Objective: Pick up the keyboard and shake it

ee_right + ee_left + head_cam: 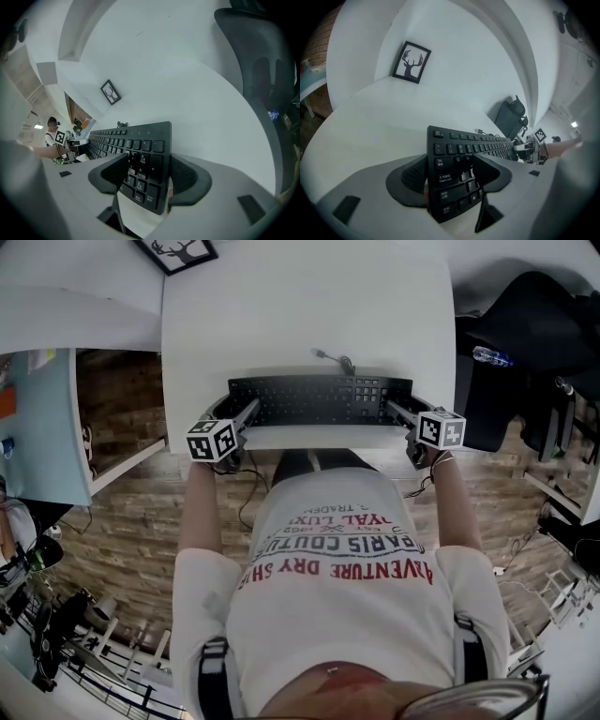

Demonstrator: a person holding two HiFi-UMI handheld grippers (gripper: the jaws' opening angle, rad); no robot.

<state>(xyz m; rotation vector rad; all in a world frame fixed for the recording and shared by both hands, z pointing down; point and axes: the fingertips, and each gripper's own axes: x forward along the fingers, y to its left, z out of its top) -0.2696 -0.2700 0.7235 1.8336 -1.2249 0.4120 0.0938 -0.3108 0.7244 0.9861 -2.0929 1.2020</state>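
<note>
While left gripper (451,176) and right gripper (150,177) fingers (407,180) clamp the keyboard (319,399), white table (309,315) stands on wood floor (122,531).

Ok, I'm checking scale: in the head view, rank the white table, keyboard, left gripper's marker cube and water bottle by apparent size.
1. white table
2. keyboard
3. left gripper's marker cube
4. water bottle, smallest, though it sits farther off, so that's appearance only

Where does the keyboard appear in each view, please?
Head view: keyboard centre, spanning the white table's near edge.
Left gripper view: keyboard lower centre, Caps Lock end between the jaws.
Right gripper view: keyboard lower centre, number-pad end between the jaws.
Shared landmark: framed deer picture, beyond the keyboard.
</note>
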